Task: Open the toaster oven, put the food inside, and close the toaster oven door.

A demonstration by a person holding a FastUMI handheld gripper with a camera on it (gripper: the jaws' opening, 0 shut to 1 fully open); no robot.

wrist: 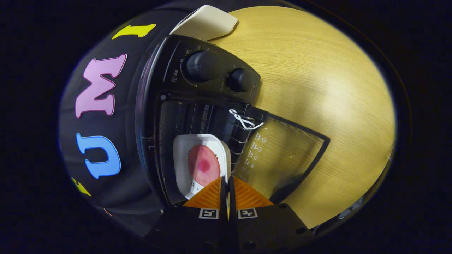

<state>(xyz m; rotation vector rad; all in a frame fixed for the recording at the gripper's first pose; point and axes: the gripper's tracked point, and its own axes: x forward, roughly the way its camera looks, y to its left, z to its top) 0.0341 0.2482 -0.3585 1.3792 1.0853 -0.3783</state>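
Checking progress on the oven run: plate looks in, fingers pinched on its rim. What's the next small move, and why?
Probably open the fingers and let go. The white plate with the pink food already sits inside the toaster oven, on its rack, while the gripper looks closed on the plate's near rim. The glass door hangs open, so closing it comes after backing out.

Ribbed jaws, 2 square tags (228, 213)

The oven (183, 106) mouth gapes open; the plate (183, 155) fills its floor, the dropped door (282, 155) covers worktop (317, 88) alongside, tool (227, 183) pinching the plate's rim.
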